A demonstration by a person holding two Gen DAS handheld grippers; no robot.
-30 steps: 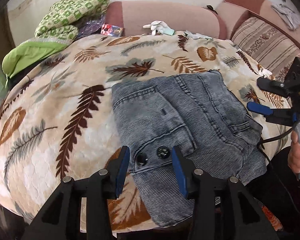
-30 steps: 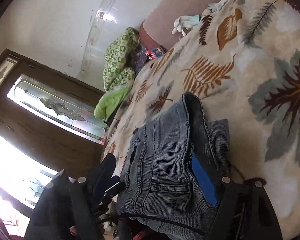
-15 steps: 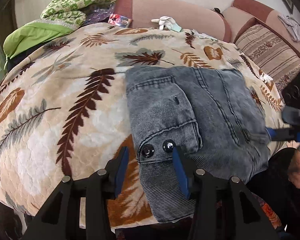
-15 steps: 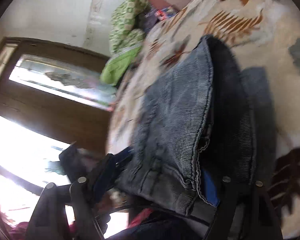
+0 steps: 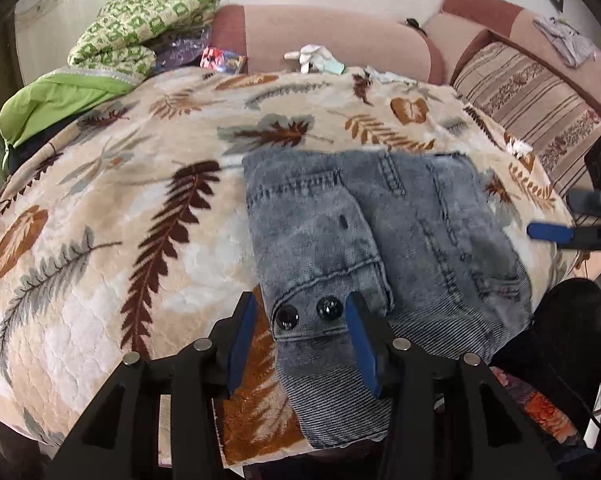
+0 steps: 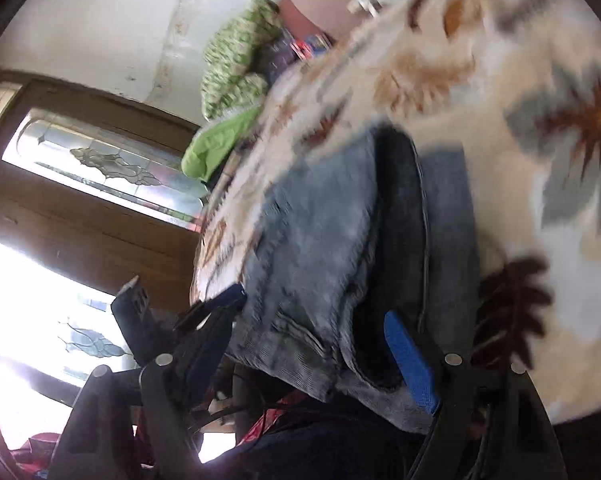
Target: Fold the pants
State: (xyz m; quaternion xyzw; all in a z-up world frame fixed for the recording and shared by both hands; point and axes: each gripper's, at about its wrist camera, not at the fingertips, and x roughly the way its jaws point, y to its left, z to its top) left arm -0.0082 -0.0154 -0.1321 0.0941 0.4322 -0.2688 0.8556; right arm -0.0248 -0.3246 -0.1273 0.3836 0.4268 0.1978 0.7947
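From the left wrist view, the left gripper [image 5: 300, 336] points steeply down at the near edge of a cream quilted blanket printed with brown and grey leaves [image 5: 112, 240]; its two blue-padded fingers [image 5: 240, 340] stand partly apart, one on each side of the waistband corner of the folded grey-blue washed denim pants [image 5: 380, 240]; the two dark round buttons [image 5: 308, 312] sit in the gap between the pads, and the pads do not visibly press the cloth, so it holds nothing; the pants lie folded into a compact block on the blanket, right of centre, with the near end hanging over the blanket's edge. At the right edge the right gripper [image 5: 560, 220] reaches in from the side, one blue-padded tip just beside the far right edge of the pants; a green patterned cushion [image 5: 140, 40] and a pink sofa back [image 5: 332, 36] lie behind.

From the right wrist view, blurred, the right gripper [image 6: 316, 328] is rolled well onto its side and points along the blanket [image 6: 500, 80]; its jaws stand wide, the right blue pad [image 6: 412, 364] against the lower layer of the pants [image 6: 320, 240], the other finger beyond the fold's top; whether the pads clamp the denim I cannot tell; the left gripper [image 6: 220, 308] shows dark at the pants' far side.
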